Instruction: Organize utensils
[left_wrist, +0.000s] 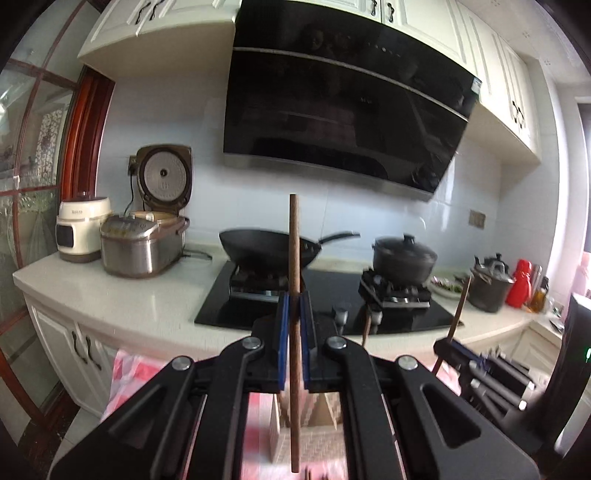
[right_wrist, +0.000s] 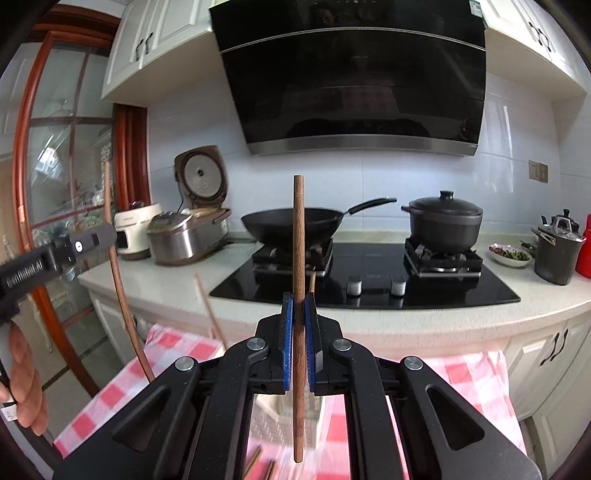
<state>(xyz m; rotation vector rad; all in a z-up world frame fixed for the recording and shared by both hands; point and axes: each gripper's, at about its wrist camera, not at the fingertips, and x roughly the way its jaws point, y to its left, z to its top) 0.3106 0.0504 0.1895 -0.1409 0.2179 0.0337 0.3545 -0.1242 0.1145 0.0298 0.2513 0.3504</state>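
My left gripper (left_wrist: 294, 299) is shut on a brown wooden chopstick (left_wrist: 294, 258) that stands upright between its blue pads. My right gripper (right_wrist: 299, 301) is shut on a second upright wooden chopstick (right_wrist: 298, 240). Each gripper shows in the other's view, the right one at the right edge (left_wrist: 465, 354) and the left one at the left edge (right_wrist: 55, 254), both with their sticks. Below the grippers a beige woven utensil holder (left_wrist: 317, 421) stands on a red-and-white checked cloth (right_wrist: 177, 354); it also shows in the right wrist view (right_wrist: 273, 417). More chopsticks (right_wrist: 258, 461) lie below.
A white kitchen counter (left_wrist: 129, 302) runs behind the cloth with a black gas hob (right_wrist: 369, 273), a wok (right_wrist: 295, 221), a lidded black pot (right_wrist: 445, 221), a rice cooker (left_wrist: 147, 240) and a kettle (right_wrist: 557, 247). A black range hood (right_wrist: 351, 74) hangs above.
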